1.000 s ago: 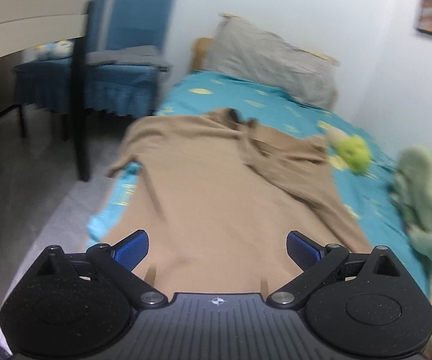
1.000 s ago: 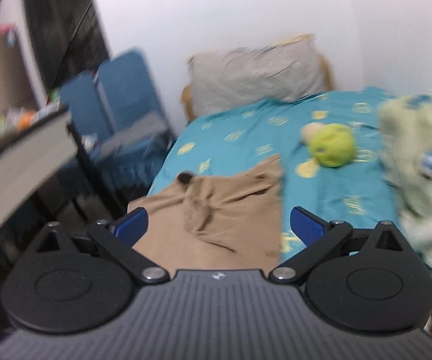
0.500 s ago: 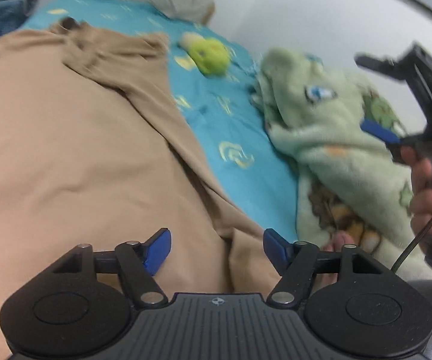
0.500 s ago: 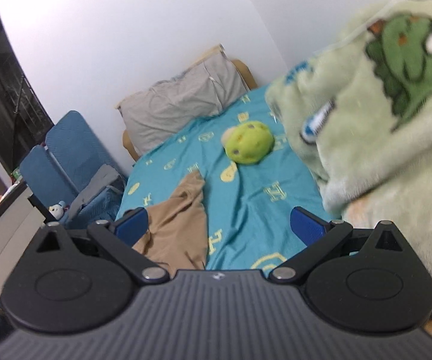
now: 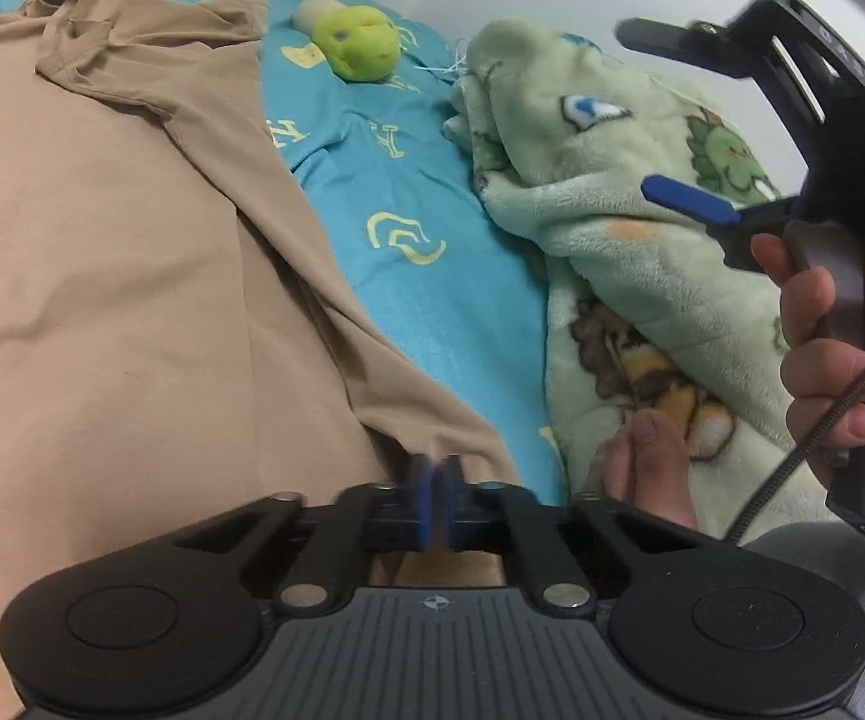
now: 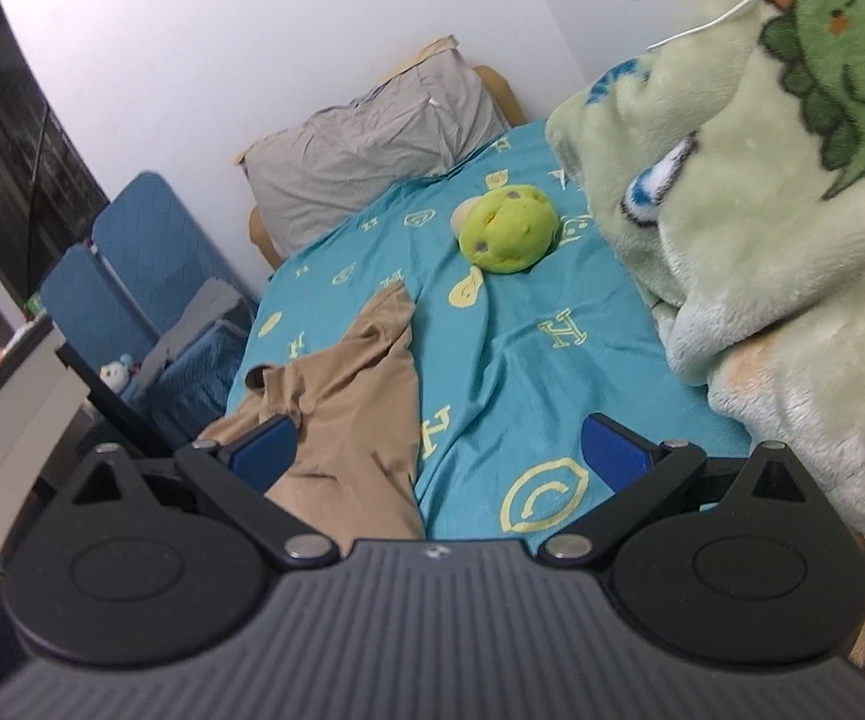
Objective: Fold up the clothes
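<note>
On the bed: a tan, soft-knit long-sleeved garment [image 5: 102,252] lies spread over the turquoise bedsheet with yellow prints [image 5: 408,198], its collar toward 11 o'clock in the left wrist view and one sleeve already lying across the body.
Progress: early, by my reading; the body is still laid out flat, with no square fold visible, and the main folds remain to be made.
Left claw: the left gripper [image 5: 432,501] is clenched, its blue pads pressed together at the garment's near hem at 6 o'clock; cloth seems pinched between them, though the contact is blurred.
Right claw: the right gripper [image 6: 438,450] is released, pads wide apart, holding nothing; it hangs above the sheet, with the garment's edge at its 9 o'clock.
Neighbours: a lime-green round plush toy [image 6: 507,228] at 12 o'clock; a pale green fleece blanket with dinosaur prints [image 6: 792,210] at 2 o'clock, apart from the garment.
</note>
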Action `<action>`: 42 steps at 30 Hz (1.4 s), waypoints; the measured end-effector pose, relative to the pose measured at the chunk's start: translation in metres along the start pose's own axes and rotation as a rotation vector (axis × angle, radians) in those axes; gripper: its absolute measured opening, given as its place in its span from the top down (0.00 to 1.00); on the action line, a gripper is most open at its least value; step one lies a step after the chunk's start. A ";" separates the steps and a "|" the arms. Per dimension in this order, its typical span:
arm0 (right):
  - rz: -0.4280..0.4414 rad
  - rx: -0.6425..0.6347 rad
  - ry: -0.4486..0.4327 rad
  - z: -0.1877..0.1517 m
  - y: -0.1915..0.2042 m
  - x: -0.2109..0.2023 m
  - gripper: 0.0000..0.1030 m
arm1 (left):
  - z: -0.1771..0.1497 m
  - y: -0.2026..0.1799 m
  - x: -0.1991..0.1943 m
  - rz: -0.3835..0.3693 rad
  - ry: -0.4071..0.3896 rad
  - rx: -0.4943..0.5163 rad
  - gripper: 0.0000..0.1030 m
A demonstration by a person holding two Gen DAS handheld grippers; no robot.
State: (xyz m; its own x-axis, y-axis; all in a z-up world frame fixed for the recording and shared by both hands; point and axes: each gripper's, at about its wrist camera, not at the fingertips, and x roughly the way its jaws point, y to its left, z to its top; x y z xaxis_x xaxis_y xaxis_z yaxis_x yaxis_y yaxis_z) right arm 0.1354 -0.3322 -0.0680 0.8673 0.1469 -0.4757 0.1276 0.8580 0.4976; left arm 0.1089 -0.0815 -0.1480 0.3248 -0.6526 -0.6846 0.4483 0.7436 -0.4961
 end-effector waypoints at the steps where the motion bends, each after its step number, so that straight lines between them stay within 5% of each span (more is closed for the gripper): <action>1: -0.005 -0.008 0.005 0.000 0.001 0.001 0.00 | 0.001 0.000 -0.004 0.005 -0.001 0.000 1.00; 8: -0.033 -0.032 0.013 -0.002 0.004 0.003 0.00 | 0.008 0.002 -0.069 -0.005 -0.034 -0.057 1.00; 12: -0.047 -0.053 0.029 -0.005 0.009 0.007 0.00 | 0.002 0.024 -0.098 0.050 -0.023 -0.133 1.00; 15: -0.048 -0.058 0.036 -0.006 0.011 0.009 0.00 | -0.007 0.038 -0.103 0.114 -0.016 -0.150 1.00; 18: -0.047 -0.061 0.031 -0.005 0.012 0.007 0.00 | -0.011 0.041 -0.094 0.078 -0.013 -0.160 1.00; 21: -0.042 -0.055 0.021 -0.004 0.011 0.005 0.00 | -0.010 0.034 -0.078 0.061 -0.022 -0.139 0.86; 24: -0.039 -0.041 0.022 -0.002 0.008 0.005 0.00 | -0.007 0.026 -0.056 0.049 -0.017 -0.121 0.61; 30: -0.034 -0.021 0.034 -0.003 0.005 0.009 0.00 | -0.004 0.017 -0.009 -0.012 0.006 -0.108 0.57; 34: -0.033 -0.008 0.044 -0.003 0.002 0.012 0.00 | -0.007 0.013 0.013 -0.014 0.044 -0.086 0.65; 37: -0.033 0.003 0.054 -0.003 0.000 0.015 0.00 | -0.010 0.010 0.011 -0.019 0.062 -0.065 0.97; 42: -0.028 0.015 0.060 -0.003 -0.002 0.015 0.00 | -0.009 0.007 -0.024 -0.009 0.040 -0.085 0.98</action>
State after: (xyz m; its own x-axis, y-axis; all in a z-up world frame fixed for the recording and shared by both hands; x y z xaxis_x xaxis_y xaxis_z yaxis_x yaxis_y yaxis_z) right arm 0.1462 -0.3306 -0.0785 0.8331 0.1519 -0.5319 0.1593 0.8549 0.4938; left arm 0.0972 -0.0590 -0.1396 0.2872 -0.6540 -0.6999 0.3783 0.7487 -0.5444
